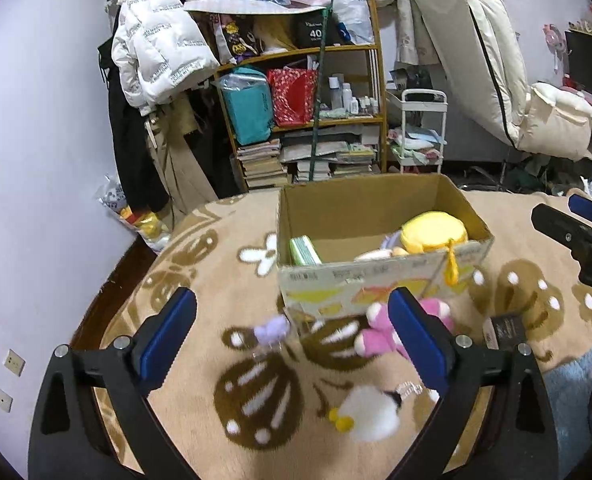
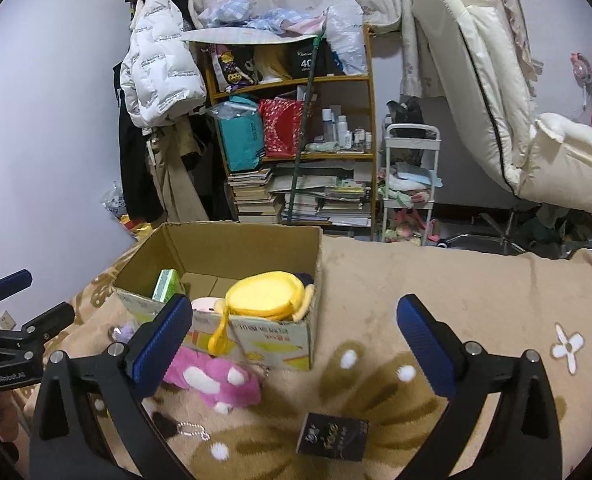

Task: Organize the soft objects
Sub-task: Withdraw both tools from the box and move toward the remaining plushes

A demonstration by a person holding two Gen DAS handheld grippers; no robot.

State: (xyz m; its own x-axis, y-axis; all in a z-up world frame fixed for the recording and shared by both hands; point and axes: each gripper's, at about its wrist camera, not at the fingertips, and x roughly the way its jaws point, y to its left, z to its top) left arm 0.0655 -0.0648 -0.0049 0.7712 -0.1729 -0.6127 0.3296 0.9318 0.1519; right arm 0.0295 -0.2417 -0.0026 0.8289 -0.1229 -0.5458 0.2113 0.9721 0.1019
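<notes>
An open cardboard box point(image 1: 336, 276) point(image 2: 280, 336) stands on a tan patterned blanket. It holds a yellow plush point(image 1: 434, 232) point(image 2: 268, 294), a green packet point(image 1: 304, 250) point(image 2: 166, 284) and a pale pink toy point(image 2: 204, 304). A pink plush point(image 1: 380, 334) point(image 2: 216, 380) lies in front of the box. A white plush with yellow feet point(image 1: 370, 412) and a small purple toy point(image 1: 272, 330) point(image 2: 126, 332) lie nearby. My left gripper point(image 1: 292, 344) is open and empty above the blanket, the pink plush by its right finger. My right gripper point(image 2: 294, 348) is open and empty.
A small black box point(image 2: 332, 436) point(image 1: 508, 332) lies on the blanket right of the pink plush. A keychain point(image 2: 192, 430) lies near the right gripper's left finger. Behind stand a cluttered wooden shelf point(image 1: 304, 112), a white cart point(image 2: 410, 184) and a cream recliner point(image 2: 496, 100).
</notes>
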